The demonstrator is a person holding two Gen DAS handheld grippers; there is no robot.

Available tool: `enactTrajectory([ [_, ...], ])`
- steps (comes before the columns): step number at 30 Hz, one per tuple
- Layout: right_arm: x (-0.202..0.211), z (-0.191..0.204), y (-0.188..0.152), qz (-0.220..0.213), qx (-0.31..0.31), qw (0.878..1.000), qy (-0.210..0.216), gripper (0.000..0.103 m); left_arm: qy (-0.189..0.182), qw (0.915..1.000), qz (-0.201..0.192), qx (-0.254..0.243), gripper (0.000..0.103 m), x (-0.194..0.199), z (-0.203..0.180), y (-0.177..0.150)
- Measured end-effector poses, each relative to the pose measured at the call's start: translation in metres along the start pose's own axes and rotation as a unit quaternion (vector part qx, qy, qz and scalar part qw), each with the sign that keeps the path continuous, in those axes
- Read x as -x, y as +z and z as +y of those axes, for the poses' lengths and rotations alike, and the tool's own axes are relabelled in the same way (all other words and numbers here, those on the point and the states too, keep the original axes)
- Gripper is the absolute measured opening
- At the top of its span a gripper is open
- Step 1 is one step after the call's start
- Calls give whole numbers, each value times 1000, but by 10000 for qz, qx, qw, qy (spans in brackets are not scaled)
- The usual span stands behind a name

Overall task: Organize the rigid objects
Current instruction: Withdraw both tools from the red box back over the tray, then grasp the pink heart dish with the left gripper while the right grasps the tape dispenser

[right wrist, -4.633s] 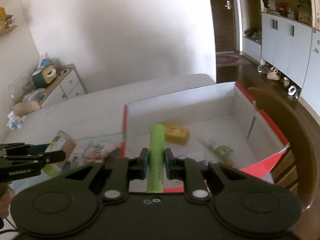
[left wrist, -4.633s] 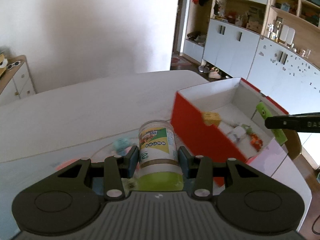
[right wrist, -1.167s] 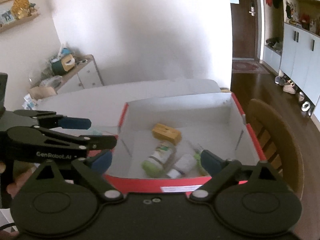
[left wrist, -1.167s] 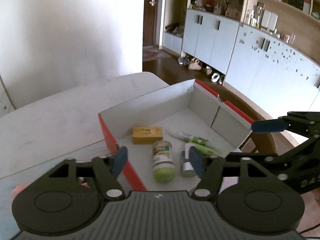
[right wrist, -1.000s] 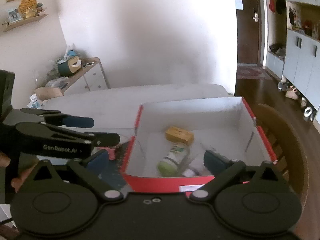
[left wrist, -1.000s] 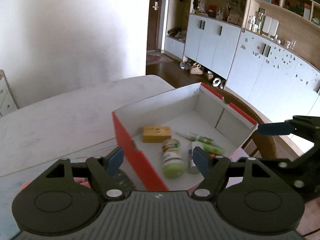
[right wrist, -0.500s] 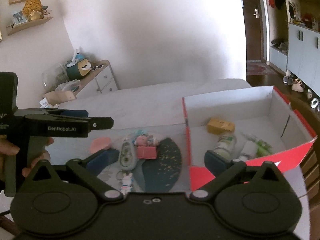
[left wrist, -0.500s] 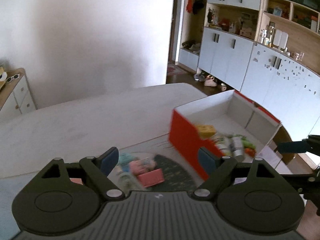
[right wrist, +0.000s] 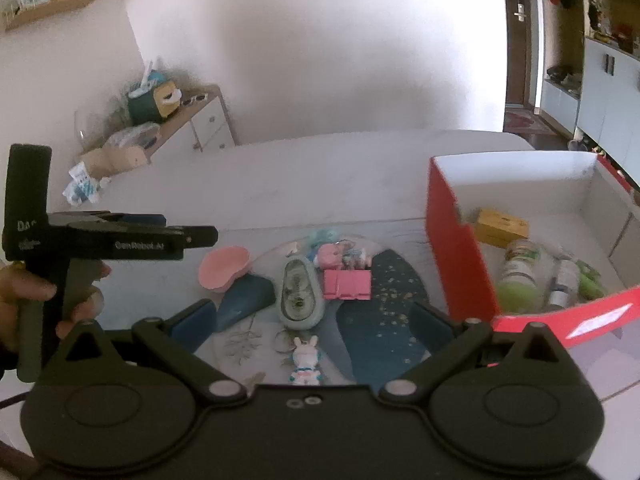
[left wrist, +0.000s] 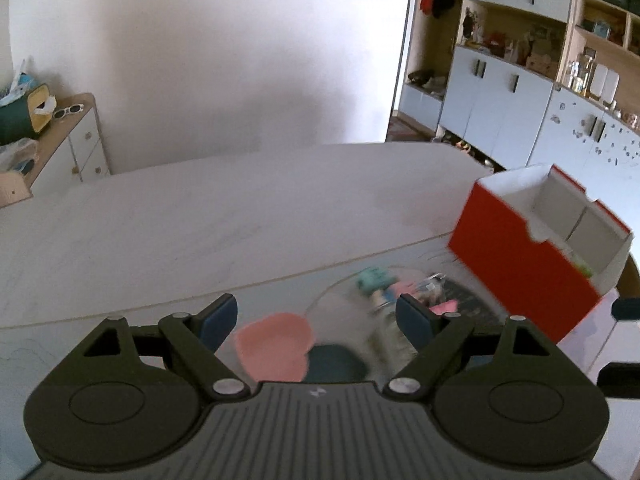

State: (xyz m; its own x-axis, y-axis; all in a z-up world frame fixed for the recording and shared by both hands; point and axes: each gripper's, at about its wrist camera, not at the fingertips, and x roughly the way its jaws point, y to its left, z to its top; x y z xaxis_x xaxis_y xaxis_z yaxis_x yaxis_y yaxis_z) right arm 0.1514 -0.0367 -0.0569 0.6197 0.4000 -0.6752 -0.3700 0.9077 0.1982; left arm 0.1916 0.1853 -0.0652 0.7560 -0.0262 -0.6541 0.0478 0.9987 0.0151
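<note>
Left gripper spread wide, nothing between the pads, hanging over a blurred pink heart-shaped dish near the left of the mat. Right gripper likewise spread and empty, above a rabbit keychain. Just beyond: green oval case, pink block, pink pig figure, all close together on the dark blue mat. To the right on the white table, red cardboard box, white inside, holding yellow block, green-lidded jar, small white bottle. Hand gripping left tool's handle, far left.
</note>
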Motion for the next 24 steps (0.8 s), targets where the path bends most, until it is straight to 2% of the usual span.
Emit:
enactTrajectory([
  [4, -21, 14, 1, 158, 209, 9997, -31, 102, 130, 9998, 42, -110, 87, -16, 14, -15],
  [11, -57, 29, -2, 448, 643, 9968, -143, 102, 104, 9995, 232, -192, 87, -46, 28, -35],
  [20, -98, 39, 1, 793, 801, 9934, -212, 94, 94, 9992, 342, -210, 87, -70, 39, -41],
  [24, -114, 47, 1, 853, 1113, 9896, -330, 91, 47, 9990, 322, -320, 87, -77, 39, -42],
])
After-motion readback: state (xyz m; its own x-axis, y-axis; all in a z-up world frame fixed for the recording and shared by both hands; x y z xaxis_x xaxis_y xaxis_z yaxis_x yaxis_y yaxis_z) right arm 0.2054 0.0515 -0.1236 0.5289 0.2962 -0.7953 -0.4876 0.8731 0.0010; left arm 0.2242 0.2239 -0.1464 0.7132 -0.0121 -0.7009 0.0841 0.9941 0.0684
